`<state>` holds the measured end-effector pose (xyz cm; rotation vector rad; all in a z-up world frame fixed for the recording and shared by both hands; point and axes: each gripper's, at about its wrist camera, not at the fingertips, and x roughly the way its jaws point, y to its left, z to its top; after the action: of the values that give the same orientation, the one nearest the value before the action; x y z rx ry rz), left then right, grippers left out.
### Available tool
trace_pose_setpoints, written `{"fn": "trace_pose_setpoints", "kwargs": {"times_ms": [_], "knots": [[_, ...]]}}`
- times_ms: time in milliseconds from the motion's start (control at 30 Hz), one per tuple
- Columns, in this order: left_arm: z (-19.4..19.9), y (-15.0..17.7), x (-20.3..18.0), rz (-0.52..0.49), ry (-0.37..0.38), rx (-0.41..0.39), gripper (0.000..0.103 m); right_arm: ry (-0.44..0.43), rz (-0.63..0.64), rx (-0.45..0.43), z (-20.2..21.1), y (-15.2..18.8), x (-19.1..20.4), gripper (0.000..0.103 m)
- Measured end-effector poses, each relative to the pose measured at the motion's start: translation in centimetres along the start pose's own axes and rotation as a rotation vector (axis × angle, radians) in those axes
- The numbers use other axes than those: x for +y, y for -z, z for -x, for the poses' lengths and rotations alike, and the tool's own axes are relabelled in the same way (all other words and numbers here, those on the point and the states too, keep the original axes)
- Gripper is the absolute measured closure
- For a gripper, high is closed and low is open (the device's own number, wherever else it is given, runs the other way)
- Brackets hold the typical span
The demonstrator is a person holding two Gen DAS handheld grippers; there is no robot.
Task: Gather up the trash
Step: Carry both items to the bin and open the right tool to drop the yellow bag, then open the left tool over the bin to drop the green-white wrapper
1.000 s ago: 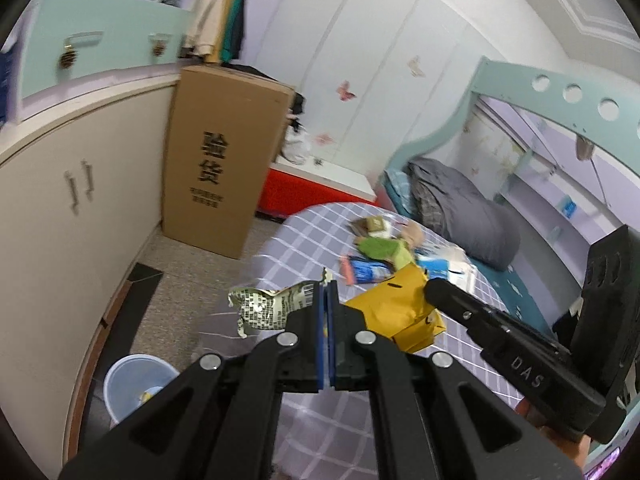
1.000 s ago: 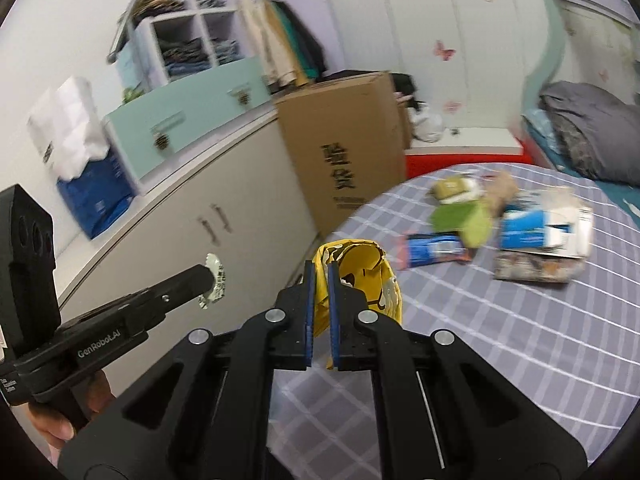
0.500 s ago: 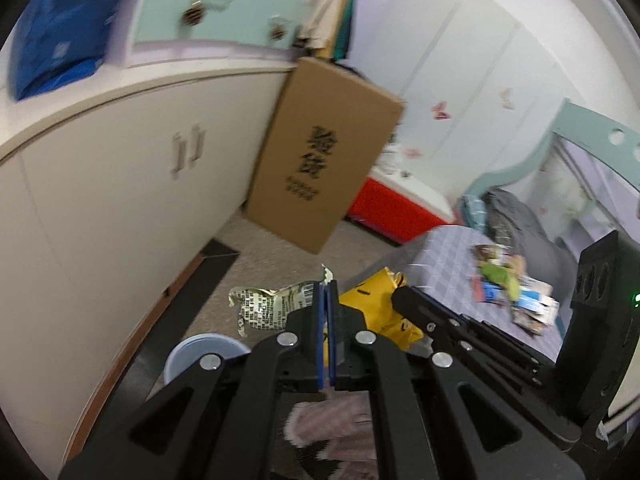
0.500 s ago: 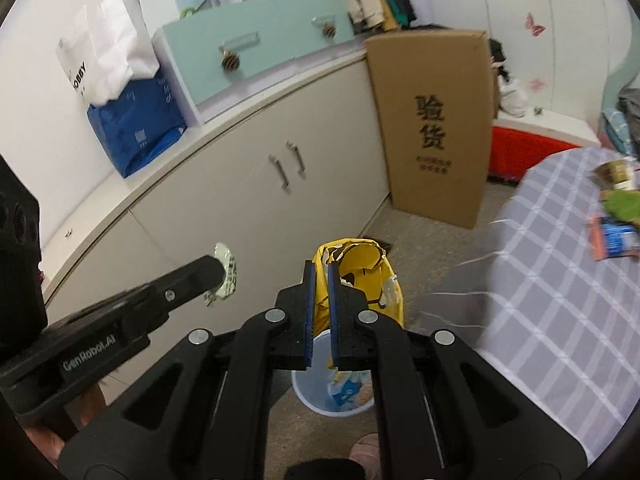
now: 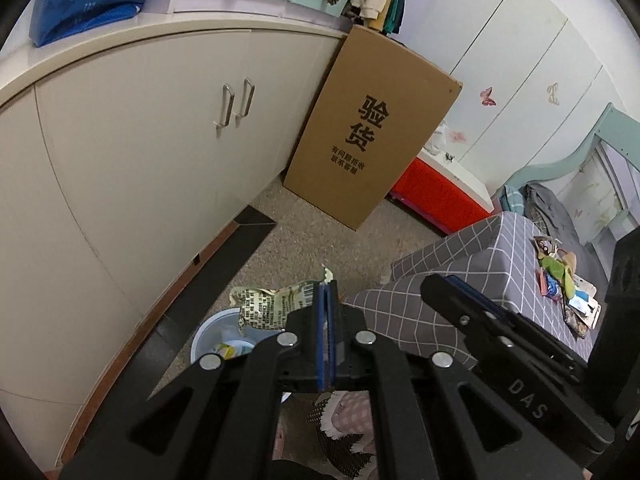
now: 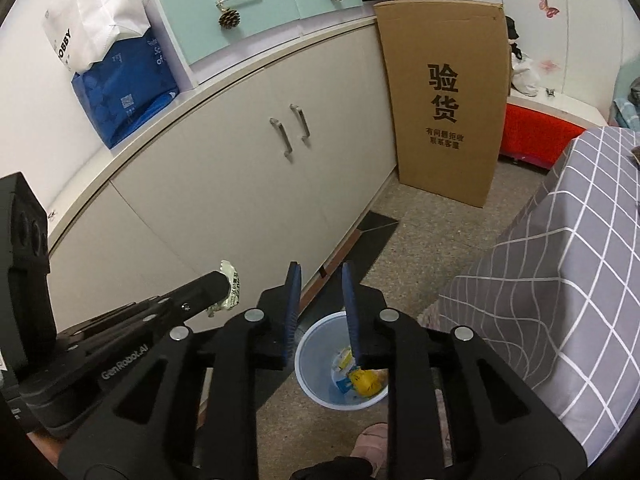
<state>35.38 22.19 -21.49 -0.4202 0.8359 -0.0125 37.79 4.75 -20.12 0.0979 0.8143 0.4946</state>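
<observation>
While my left gripper point(image 5: 327, 304) is pinching the crumpled wrapper point(image 5: 272, 305) above the bin point(image 6: 316, 356), my right gripper point(image 6: 320, 300) is opening, empty; the yellow wrapper point(image 6: 366, 383) is lying inside.

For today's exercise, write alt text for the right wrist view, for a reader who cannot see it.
The right gripper, its jaws opening and empty, hangs over a pale blue bin on the floor, where a yellow wrapper lies among other trash. To the left, the left gripper is shut on a crumpled printed wrapper, with cream cabinets behind.

Left gripper point(image 5: 327, 308) clamped, right gripper point(image 6: 320, 300) opening.
</observation>
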Motion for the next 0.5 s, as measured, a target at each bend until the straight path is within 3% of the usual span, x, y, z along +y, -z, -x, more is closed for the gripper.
{"fn": "trace_pose_setpoints", "kwargs": {"times_ms": [67,133,267,500], "knots": [[-0.3,0.0,-0.2,-0.002,0.004,0.005,0.102,0.008,0.001,-0.013,0.4,0.1,-0.4,0.062],[-0.5,0.0,-0.4,-0.006,0.006,0.008,0.102,0.024,0.005,-0.031,0.8,0.1,-0.5,0.053],[-1.0,-0.1,-0.7,-0.007,0.007,0.017,0.102,0.047,0.003,-0.049,1.2,0.1,-0.8,0.044],[-1.7,-0.5,-1.1,-0.008,0.000,0.025,0.101,0.066,-0.017,-0.083,2.0,-0.1,-1.7,0.038]]}}
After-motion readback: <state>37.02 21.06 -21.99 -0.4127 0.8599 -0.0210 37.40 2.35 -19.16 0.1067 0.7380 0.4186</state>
